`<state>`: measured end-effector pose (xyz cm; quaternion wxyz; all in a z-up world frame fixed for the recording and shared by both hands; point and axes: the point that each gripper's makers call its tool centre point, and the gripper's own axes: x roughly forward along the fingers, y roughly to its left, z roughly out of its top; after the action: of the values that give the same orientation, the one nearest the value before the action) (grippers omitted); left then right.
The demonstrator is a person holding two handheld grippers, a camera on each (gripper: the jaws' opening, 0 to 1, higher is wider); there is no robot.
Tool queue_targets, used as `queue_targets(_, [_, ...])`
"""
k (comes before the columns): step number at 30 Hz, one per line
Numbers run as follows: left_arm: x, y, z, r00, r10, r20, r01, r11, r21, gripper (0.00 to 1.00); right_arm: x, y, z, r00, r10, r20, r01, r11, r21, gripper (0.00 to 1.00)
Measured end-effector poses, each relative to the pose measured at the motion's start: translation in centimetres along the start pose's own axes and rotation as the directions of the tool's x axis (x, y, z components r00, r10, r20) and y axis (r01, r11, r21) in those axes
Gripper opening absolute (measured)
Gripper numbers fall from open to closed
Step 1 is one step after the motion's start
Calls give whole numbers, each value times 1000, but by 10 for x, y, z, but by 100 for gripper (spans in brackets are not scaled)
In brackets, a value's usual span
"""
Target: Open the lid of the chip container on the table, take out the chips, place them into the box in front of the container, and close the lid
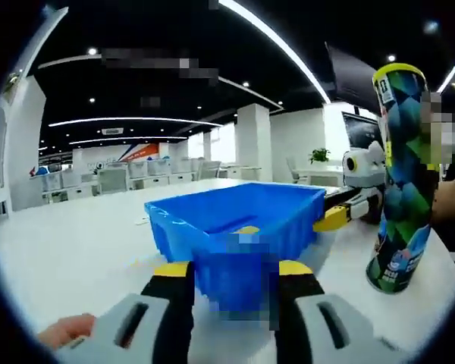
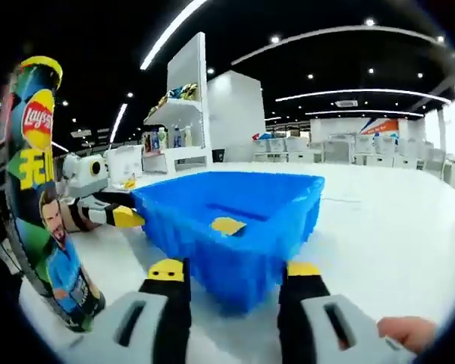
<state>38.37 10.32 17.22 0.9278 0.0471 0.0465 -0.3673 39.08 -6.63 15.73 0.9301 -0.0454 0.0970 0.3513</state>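
while the lid stays on the upright chip container [image 1: 400, 178], both tongs, left [image 1: 234, 267] and right [image 2: 235, 268], stand wide and hold nothing, each facing the blue box [image 1: 239, 220] from opposite sides on the white desk [image 1: 76, 243]. opening the lid seems next. box contents are hard to make out.

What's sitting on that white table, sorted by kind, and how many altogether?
Chip container: 1
Blue box: 1
Yellow item inside the box, too unclear to name: 1
Total: 3
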Motion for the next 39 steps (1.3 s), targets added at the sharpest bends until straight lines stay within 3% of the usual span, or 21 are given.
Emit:
queue_targets(7, [0, -6, 2, 1000, 0, 4, 0, 1000, 29, 39, 1, -3, -2, 1000, -12, -7, 12, 1000, 14, 30])
queue_targets(8, [0, -7, 4, 1000, 1, 13, -2, 999, 52, 39, -1, 1, -2, 1000, -17, -7, 17, 1000, 9, 29])
queue_targets(9, [-1, -7, 6, 1000, 6, 22, -8, 998, 60, 38, -5, 3, -2, 1000, -23, -15, 23, 1000, -5, 21])
queue_targets(10, [0, -7, 11, 999, 15, 44, -18, 997, 69, 38, -5, 2, 2, 999, -36, 3, 36, 999, -10, 21])
queue_targets(14, [0, -9, 13, 999, 15, 47, -19, 996, 90, 38, -2, 0, 2, 999, -40, 0, 40, 999, -3, 21])
queue_targets(20, [0, -8, 25, 997, 10, 77, -18, 995, 96, 38, -16, 18, 17, 997, -60, 46, 62, 997, -43, 20])
queue_targets(21, [2, -7, 30, 996, 7, 84, -16, 994, 105, 38, -7, 5, 12, 998, -54, 15, 54, 999, 7, 20])
queue_targets(30, [28, 10, 53, 996, -1, 92, -14, 988, 154, 39, 11, -25, 45, 994, -97, 54, 101, 991, -84, 21])
queue_targets(35, [51, 29, 43, 998, -4, 60, -5, 990, 143, 39, 25, -39, 46, 993, -110, 43, 114, 989, -96, 21])
queue_targets(39, [58, 33, 25, 1000, -8, 25, 5, 993, 119, 39, 36, -45, 30, 993, -116, 21, 118, 989, -90, 21])
